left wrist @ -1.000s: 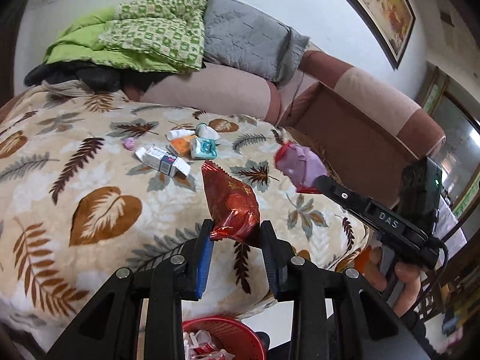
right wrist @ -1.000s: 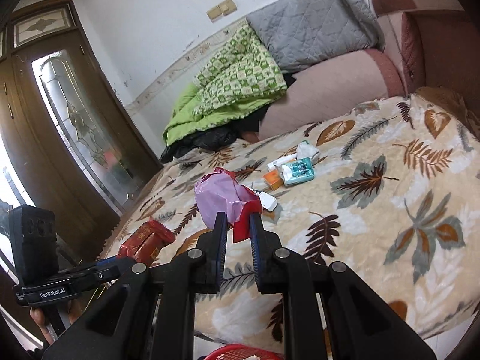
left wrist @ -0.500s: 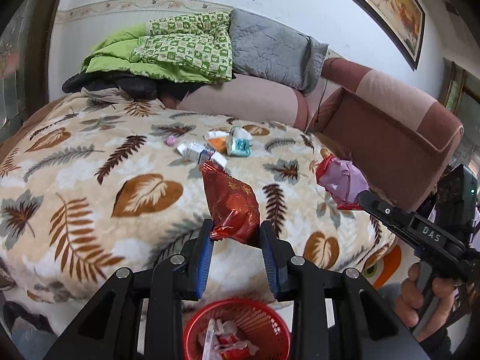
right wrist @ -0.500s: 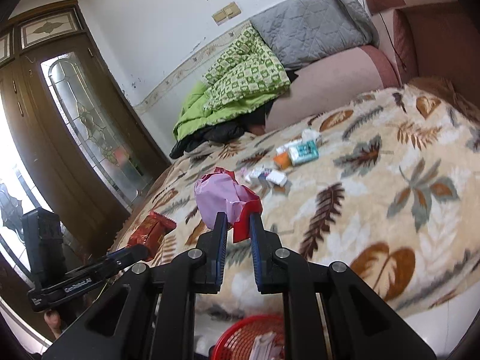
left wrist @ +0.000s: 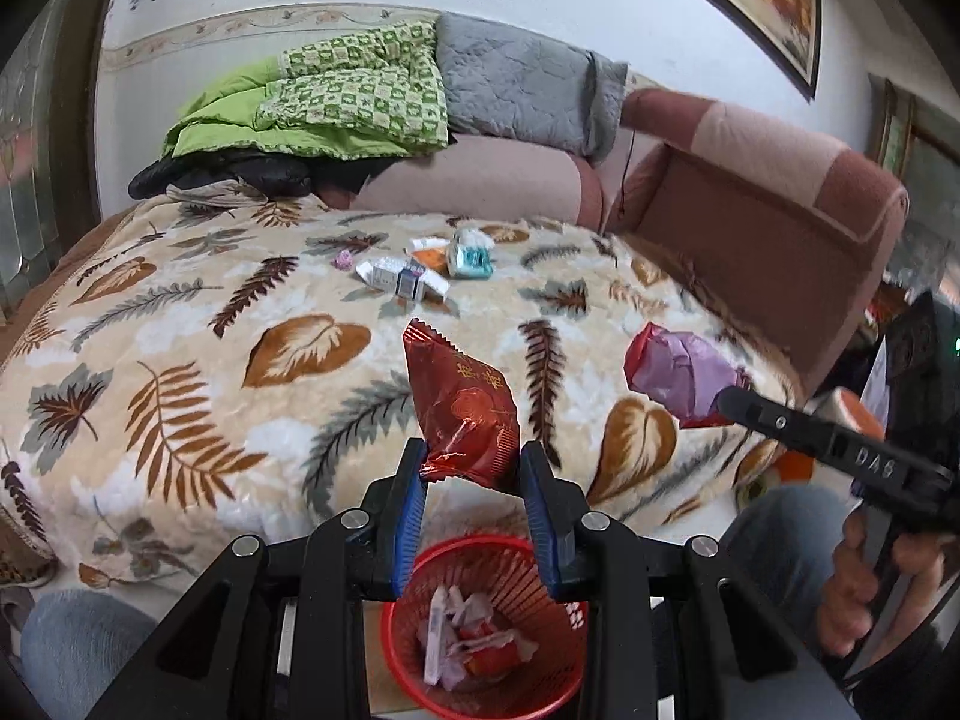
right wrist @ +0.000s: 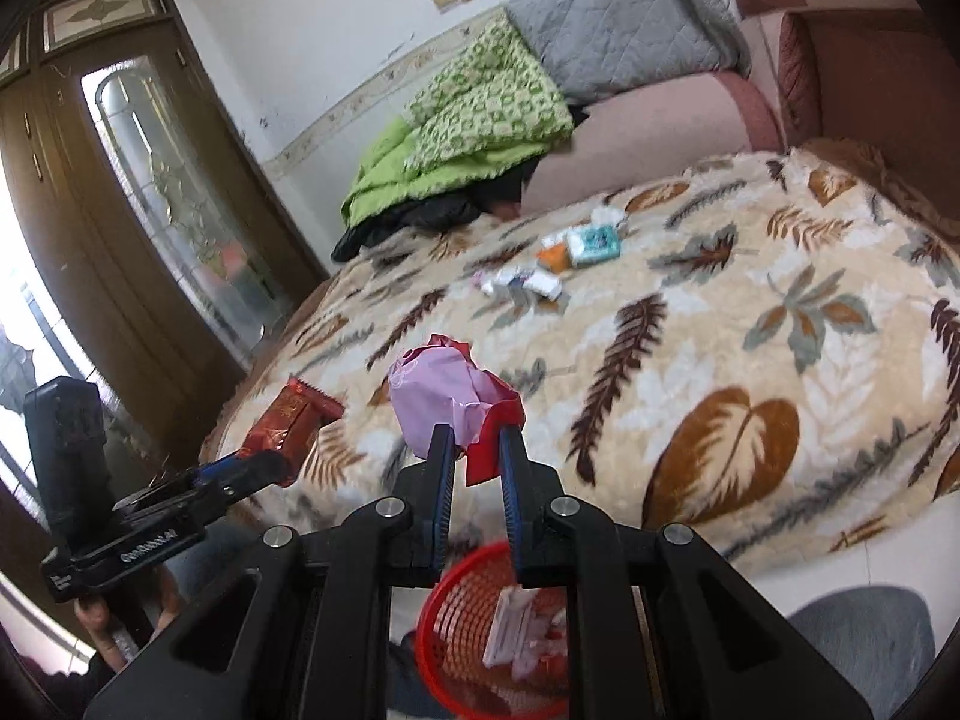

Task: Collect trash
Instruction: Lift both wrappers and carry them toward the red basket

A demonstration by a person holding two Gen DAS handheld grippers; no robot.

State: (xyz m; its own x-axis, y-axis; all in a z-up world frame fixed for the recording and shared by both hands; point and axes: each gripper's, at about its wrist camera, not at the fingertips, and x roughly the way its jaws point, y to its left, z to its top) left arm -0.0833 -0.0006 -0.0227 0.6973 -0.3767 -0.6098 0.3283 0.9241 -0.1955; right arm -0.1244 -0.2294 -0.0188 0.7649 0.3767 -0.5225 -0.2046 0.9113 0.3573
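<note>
Now both loads hang over the red bin (left wrist: 486, 630): left tongs (left wrist: 471, 468) pinch a red snack bag (left wrist: 462, 408), right tongs (right wrist: 474, 450) pinch a pink wrapper (right wrist: 438, 390); next, release both.

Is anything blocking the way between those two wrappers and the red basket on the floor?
Nothing visible. The red snack bag in the left gripper and the pink wrapper in the right gripper hang above the open red basket.
</note>
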